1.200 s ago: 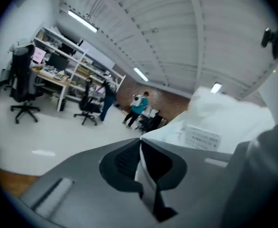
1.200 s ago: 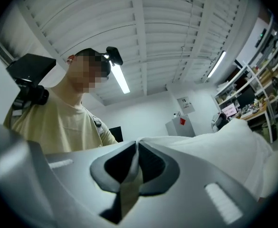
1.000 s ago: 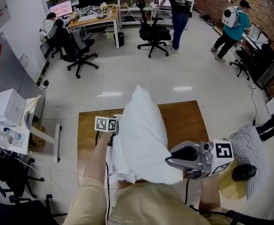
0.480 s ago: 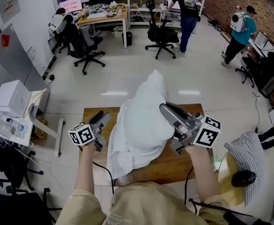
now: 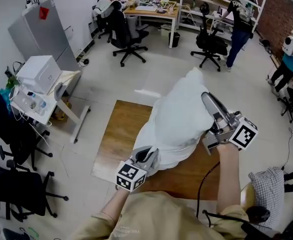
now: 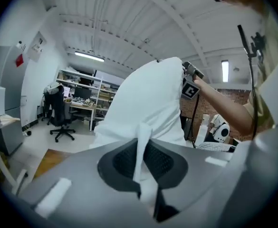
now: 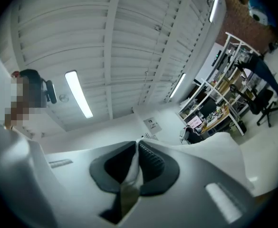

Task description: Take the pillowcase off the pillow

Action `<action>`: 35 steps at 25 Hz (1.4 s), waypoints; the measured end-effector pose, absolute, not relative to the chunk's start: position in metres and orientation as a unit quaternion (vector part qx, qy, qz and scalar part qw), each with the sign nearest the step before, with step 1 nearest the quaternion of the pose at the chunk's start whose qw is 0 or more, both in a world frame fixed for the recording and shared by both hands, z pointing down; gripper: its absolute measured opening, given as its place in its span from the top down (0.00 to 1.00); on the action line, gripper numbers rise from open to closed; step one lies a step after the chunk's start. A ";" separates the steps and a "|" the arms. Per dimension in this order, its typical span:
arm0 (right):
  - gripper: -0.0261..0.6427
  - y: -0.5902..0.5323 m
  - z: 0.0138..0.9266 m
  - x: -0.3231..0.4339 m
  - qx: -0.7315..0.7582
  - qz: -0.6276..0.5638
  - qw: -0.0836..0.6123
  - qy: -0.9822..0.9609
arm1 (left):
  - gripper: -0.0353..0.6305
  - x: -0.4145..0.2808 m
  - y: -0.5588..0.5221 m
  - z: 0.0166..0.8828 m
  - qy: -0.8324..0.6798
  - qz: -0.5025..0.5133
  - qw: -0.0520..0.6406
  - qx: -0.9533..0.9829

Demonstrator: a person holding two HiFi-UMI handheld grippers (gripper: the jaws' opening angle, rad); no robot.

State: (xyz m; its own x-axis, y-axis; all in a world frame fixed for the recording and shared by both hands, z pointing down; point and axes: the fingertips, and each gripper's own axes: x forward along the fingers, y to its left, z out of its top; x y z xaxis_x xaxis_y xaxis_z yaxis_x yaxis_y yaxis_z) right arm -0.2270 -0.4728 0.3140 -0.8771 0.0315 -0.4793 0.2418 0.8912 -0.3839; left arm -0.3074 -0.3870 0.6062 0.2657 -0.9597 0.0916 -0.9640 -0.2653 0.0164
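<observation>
A white pillow in its white pillowcase [image 5: 179,116] stands tilted over the wooden table [image 5: 120,134]. My left gripper [image 5: 149,157] is at the lower front edge. Its jaws are closing, and a narrow fold of pillowcase cloth [image 6: 142,141] is pinched between the pads. The bulk of the pillowcase [image 6: 148,94] rises beyond the left gripper [image 6: 141,148]. My right gripper [image 5: 207,98] holds the pillow's upper right side, shut on white cloth [image 7: 131,167] that runs between its pads. The right gripper [image 7: 138,148] points up toward the ceiling. It also shows in the left gripper view as the right gripper [image 6: 190,74].
A white box on a small side table [image 5: 40,73] stands left of the table. Black office chairs [image 5: 16,184] are at the near left, more chairs [image 5: 128,31] and desks behind. People stand at the back right [image 5: 239,16]. A checked cloth [image 5: 267,184] lies at the right.
My left gripper let go, swung out over the table's left, then came back in to the pillow's lower front edge and closed on a fold. The right gripper kept its hold higher up.
</observation>
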 end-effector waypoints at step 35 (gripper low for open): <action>0.94 -0.318 0.364 -0.211 0.235 -0.039 0.192 0.952 | 0.94 -0.432 -0.592 0.673 -0.410 0.061 0.232 0.880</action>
State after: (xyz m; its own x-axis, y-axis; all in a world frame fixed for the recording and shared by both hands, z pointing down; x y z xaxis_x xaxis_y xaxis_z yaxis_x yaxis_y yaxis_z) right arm -0.2108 -0.3176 0.3641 -0.8155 0.4332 -0.3837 0.4635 0.8860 0.0152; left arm -0.4325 -0.5924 0.6727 0.6562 -0.6937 0.2970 -0.7500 -0.5562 0.3579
